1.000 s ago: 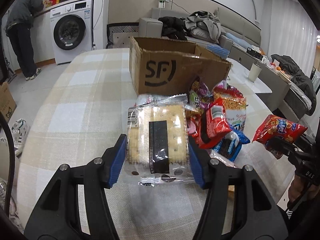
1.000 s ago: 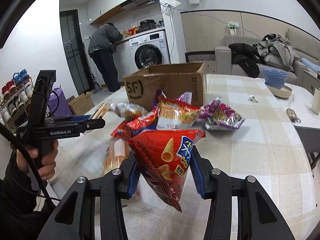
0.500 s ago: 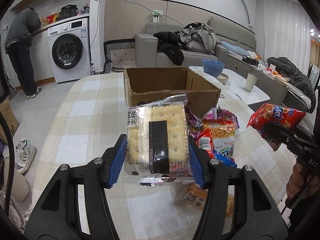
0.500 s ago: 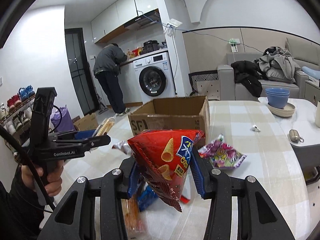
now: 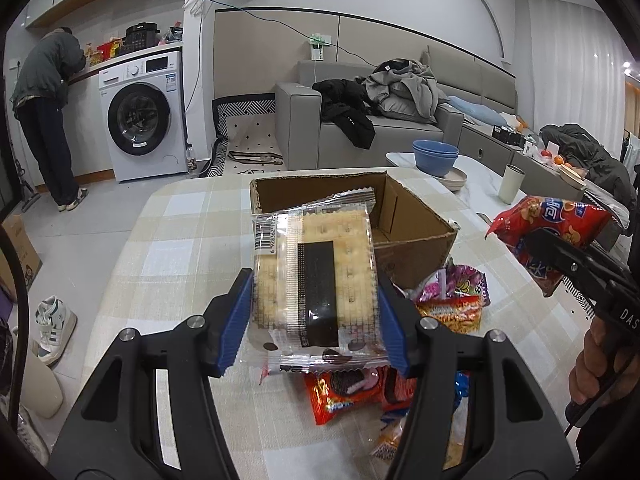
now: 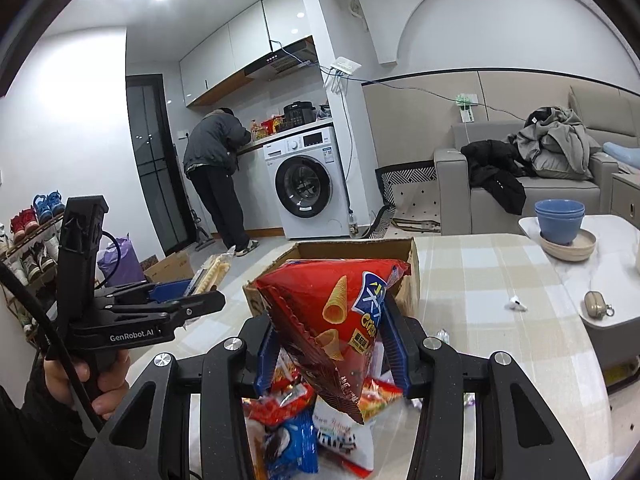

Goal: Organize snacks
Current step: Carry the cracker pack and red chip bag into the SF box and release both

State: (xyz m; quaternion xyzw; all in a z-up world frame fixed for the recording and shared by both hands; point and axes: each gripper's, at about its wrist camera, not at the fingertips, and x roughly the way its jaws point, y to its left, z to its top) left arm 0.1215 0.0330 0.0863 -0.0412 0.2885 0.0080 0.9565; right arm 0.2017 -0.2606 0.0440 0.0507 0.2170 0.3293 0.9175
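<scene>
On the far left of the left wrist view one person (image 5: 44, 116) bends at a counter beside one washer (image 5: 140, 116). Nearer, the left tongs (image 5: 314, 308) are clamped on one clear cracker pack (image 5: 316, 276), a barcode at its top left corner, held up above the checked surface (image 5: 132, 264). Behind it stands one open box (image 5: 412, 236), its inside bare where visible. Below and to the right of the pack lies a loose heap of snacks (image 5: 448, 304); about four bags can be made out here, one with a sandwich-cookie picture, the rest overlapped beyond counting. Further right, two stacked blue bowls (image 5: 436, 156) and one cup (image 5: 512, 184) sit on a second, white surface.

In the right wrist view, the left tool reads "GenRobot.AI". The right tongs (image 6: 328, 348) are clamped on one red cone-snack bag (image 6: 336, 320), printed "Crisp", held in the air in front of the box (image 6: 410, 276) and above the heap.
</scene>
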